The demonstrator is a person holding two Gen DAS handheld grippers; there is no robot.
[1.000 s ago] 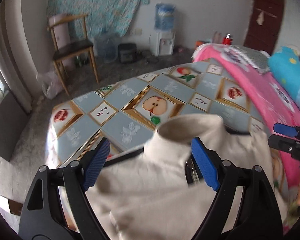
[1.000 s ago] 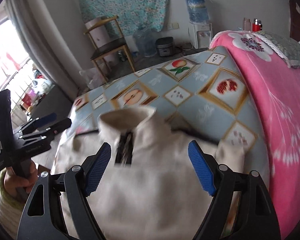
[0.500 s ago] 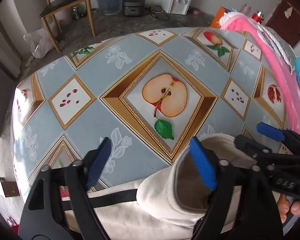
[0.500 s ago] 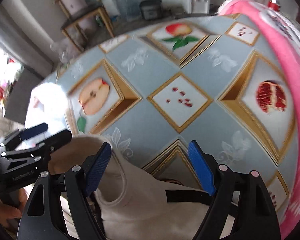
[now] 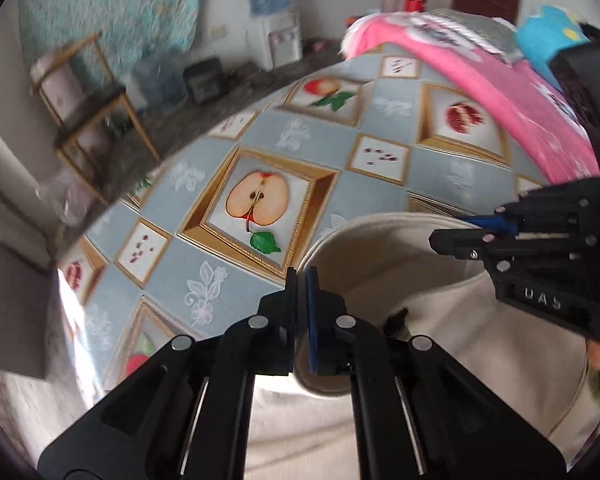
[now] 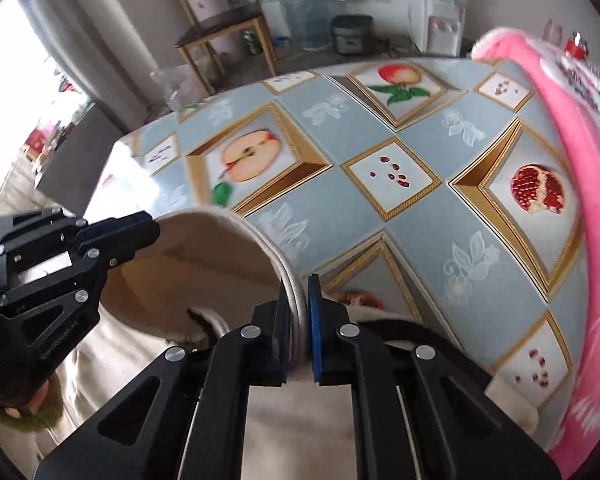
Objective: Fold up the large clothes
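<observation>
Covering the tabletop (image 6: pixel 400 216), a fruit-print cloth carries the cream garment (image 5: pixel 380 264) at its near edge; left gripper (image 5: pixel 302 280) and right gripper (image 6: pixel 299 292) each clench its collar. Beyond stand a wooden chair (image 6: pixel 224 24) and water dispenser (image 5: pixel 276 20).

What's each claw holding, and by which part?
Both grip the cream garment by its collar rim: left claw on one side of the collar opening, right claw on the opposite side.
</observation>
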